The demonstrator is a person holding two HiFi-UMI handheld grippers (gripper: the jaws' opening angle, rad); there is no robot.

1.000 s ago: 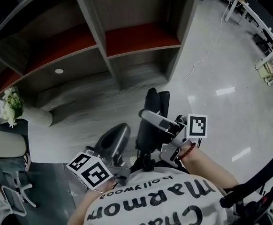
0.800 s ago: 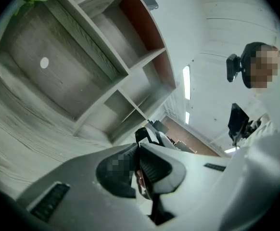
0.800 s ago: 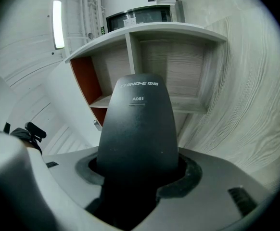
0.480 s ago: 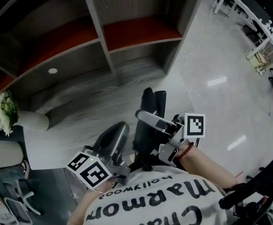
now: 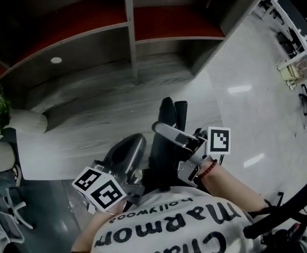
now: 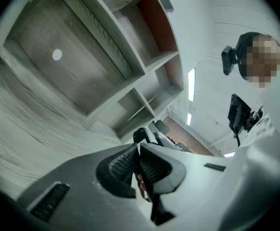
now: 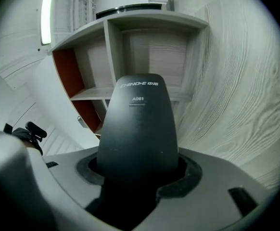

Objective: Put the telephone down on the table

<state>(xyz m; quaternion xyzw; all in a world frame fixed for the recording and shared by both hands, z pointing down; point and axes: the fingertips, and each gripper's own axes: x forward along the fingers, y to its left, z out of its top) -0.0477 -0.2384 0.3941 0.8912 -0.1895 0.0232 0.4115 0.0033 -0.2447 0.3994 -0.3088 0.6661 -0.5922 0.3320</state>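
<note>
Clamped in the right gripper (image 7: 139, 184), at six o'clock: telephone (image 7: 140, 129), upright, not yet on the table (image 5: 90, 109) stretching toward twelve. Left gripper (image 6: 139, 167) clenched on nothing. Risk: letting go too high or past the near edge, then toppling, sliding to the floor (image 5: 248, 115).

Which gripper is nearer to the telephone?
Right. The right gripper is shut on the telephone; the left gripper, shut and empty, sits beside it on its left.
</note>
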